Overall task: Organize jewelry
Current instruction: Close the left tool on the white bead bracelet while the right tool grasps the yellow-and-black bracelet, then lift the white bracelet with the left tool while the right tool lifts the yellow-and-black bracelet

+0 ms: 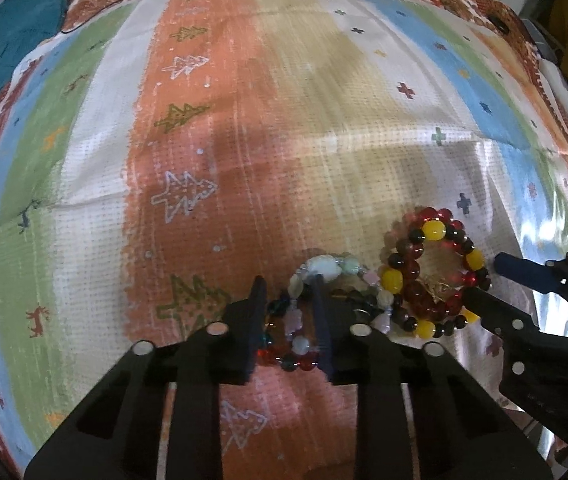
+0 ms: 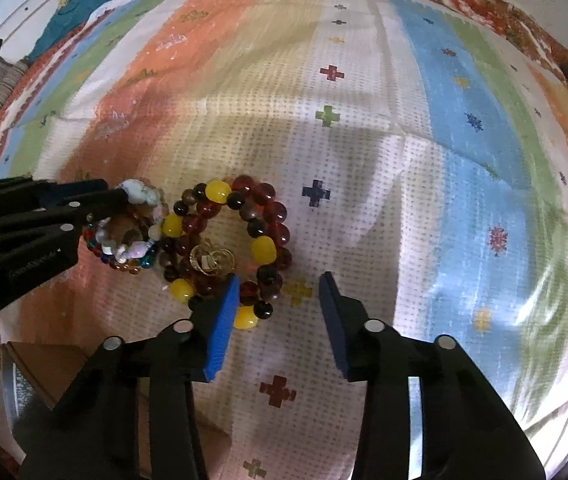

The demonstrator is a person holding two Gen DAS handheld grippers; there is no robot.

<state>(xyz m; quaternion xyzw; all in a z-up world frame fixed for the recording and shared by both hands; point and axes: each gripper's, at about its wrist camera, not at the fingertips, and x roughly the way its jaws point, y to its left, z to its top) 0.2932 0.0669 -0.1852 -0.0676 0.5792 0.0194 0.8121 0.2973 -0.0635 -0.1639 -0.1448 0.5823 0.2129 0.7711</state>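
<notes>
A pile of pale and multicoloured bead bracelets (image 1: 304, 312) lies on the striped cloth (image 1: 243, 120), touching a bracelet of red, yellow and dark beads (image 1: 432, 272) to its right. My left gripper (image 1: 290, 292) has its fingers partly closed around the pale bracelets, one finger inside the loop; it also shows in the right wrist view (image 2: 111, 196). My right gripper (image 2: 279, 284) is open just above the near edge of the red and yellow bracelet (image 2: 235, 240), its left finger over the beads. Gold rings (image 2: 211, 260) lie inside that bracelet.
A teal cloth (image 1: 11, 40) lies at the far left corner. A brown cardboard box (image 2: 63, 368) sits at the near left edge. A glossy plastic sheet (image 1: 544, 240) covers the cloth on the right.
</notes>
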